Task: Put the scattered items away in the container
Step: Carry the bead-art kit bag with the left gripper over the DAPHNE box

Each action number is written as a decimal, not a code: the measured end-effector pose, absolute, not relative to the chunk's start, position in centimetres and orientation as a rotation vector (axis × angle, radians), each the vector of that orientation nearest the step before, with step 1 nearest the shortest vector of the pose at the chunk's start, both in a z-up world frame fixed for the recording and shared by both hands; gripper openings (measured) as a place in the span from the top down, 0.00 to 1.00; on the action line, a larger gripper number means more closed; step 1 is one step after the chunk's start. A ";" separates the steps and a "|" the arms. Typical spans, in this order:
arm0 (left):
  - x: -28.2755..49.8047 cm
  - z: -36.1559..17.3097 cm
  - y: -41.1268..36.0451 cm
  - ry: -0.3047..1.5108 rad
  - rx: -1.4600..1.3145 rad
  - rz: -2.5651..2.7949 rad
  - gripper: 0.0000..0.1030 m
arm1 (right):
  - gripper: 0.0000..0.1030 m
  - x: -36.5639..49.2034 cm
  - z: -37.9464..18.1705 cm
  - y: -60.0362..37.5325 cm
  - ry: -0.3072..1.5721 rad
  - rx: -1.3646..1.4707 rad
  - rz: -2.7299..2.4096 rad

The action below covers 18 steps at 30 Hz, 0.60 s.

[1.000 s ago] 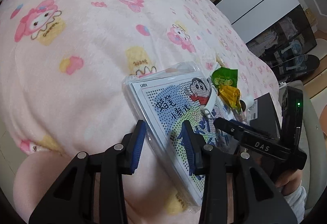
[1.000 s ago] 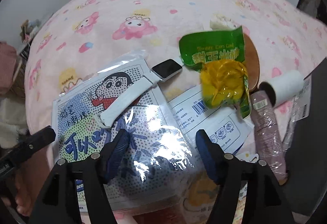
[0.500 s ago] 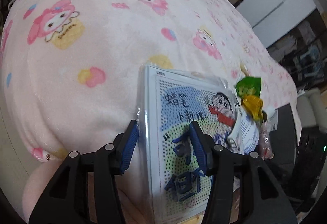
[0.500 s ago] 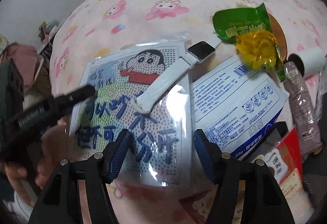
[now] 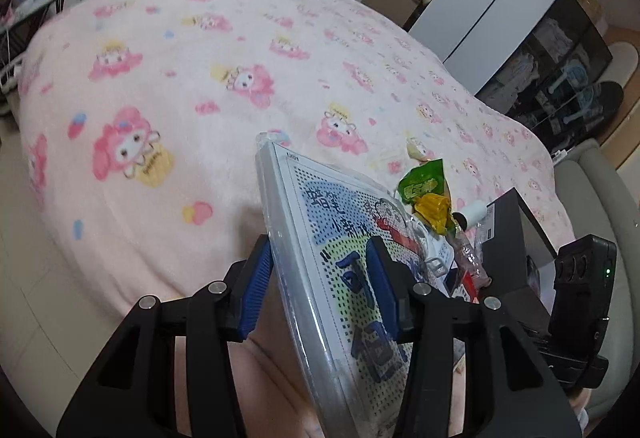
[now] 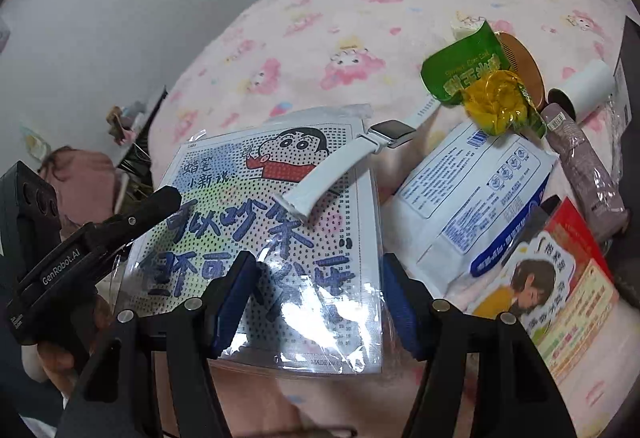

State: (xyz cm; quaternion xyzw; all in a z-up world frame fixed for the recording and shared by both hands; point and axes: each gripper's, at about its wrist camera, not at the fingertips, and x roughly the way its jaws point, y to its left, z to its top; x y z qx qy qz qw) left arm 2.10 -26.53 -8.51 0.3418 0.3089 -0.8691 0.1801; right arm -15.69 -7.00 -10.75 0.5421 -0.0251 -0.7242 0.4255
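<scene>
Two grippers work over a plush pink blanket [image 5: 168,62] printed with cartoon bunnies. The left gripper [image 5: 316,286] has its blue ribbed pads on either side of a flat, square bead-art kit [image 5: 328,270], sealed in glossy clear plastic and printed with a dotted cartoon boy and blue Chinese characters. The left pad lies against the kit's back and the right pad against its printed face; the kit is tilted up on edge, its lower rim hidden behind the fingers. Its jaws have just been closing on the kit.

From the right wrist view, the right gripper [image 6: 316,298] hangs just above the kit's near edge with its fingers spread wide and nothing pinched; its jaws have just been closing slightly. A white smartwatch [image 6: 352,158] with a smooth rubbery strap lies across the kit's upper right corner. Beside it sit a soft white-and-blue wipes pack [image 6: 472,194], a crinkly green-and-yellow snack packet [image 6: 480,90], a round brown wooden comb [image 6: 524,66], a white paper roll [image 6: 588,90], a mauve folded umbrella [image 6: 584,166] and a red-edged printed card pack [image 6: 560,286]. A black box [image 5: 516,238] stands at the blanket's right edge.
</scene>
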 end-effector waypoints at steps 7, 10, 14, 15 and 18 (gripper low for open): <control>3.3 -5.3 -25.0 0.801 0.912 -2.518 0.54 | 0.42 -14.1 -10.6 -5.3 -0.203 1.361 -1.731; 3.7 -4.6 -24.4 0.787 0.896 -2.535 0.54 | 0.42 -13.6 -10.7 -4.6 -0.251 1.365 -1.706; 4.0 -3.9 -24.0 0.787 0.880 -2.555 0.54 | 0.42 -13.3 -10.8 -3.7 -0.304 1.369 -1.684; 4.1 -3.6 -23.9 0.782 0.870 -2.559 0.54 | 0.42 -13.2 -10.8 -3.7 -0.312 1.368 -1.681; 4.5 -2.6 -23.5 0.761 0.826 -2.583 0.54 | 0.42 -12.9 -10.5 -3.7 -0.333 1.359 -1.663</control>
